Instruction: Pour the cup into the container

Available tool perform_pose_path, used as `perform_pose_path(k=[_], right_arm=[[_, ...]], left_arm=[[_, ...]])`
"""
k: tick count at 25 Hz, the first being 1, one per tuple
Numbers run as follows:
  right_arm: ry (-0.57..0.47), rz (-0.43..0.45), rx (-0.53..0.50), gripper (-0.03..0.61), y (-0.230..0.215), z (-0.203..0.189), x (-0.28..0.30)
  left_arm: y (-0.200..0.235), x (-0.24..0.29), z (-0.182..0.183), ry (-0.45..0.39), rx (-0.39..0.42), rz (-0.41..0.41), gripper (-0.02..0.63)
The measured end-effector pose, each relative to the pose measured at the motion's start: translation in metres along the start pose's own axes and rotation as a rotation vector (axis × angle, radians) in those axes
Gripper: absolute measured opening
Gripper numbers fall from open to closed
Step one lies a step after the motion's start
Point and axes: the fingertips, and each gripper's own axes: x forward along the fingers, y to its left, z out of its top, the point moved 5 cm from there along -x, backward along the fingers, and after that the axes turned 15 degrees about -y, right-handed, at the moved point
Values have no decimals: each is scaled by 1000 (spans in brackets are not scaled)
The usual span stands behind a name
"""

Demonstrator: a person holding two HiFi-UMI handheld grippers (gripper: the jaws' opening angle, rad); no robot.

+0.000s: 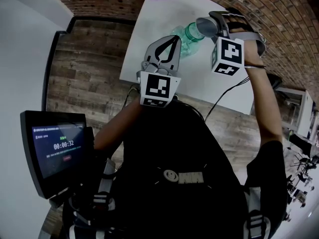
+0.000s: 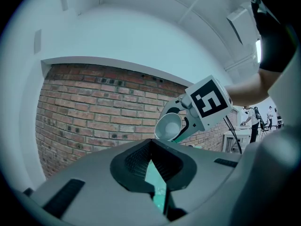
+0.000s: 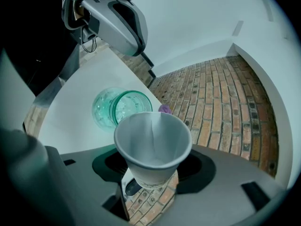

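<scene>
1. The cup [image 3: 153, 142] is a white paper cup, wide at the rolled rim and narrowing to its base, with a seam down the inner wall. The inside shows plain white. The right gripper [image 3: 151, 175] grips it by its lower part. It is tilted, with its mouth turned toward the container [image 3: 120, 108] and its rim just above and beside the container's mouth.
2. The container is a clear, green-tinted glass jar with a darker green ring at the neck and no lid on it. It is on the white table [image 1: 209, 83], below the cup's lip. Whether it stands fully upright cannot be told.
</scene>
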Motion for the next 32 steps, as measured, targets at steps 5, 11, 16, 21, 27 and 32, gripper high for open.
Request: perform_pose_path(k=[5,11,16,21,27,32], right_arm=[[3,-6,-23,273,-1,3,-1],[-4,-7,-34,273,-2,7,-1],[1,-12,-44,273,-2,7,0],[9,-15,-48,273,-1,5,1],[11,-15,-45,273,-1,5,2],[9,-13,-51,273,-1,6,2]], left_arm=[[0,0,1,-1,0,2,2],[1,1,1,1,-1,5,2],[1,1,1,0,-2,7,2],[1,1,2,-4,0,4,2],[0,2,1,-4,2,3,2],[-2,2,2,-5,2,-3,2]])
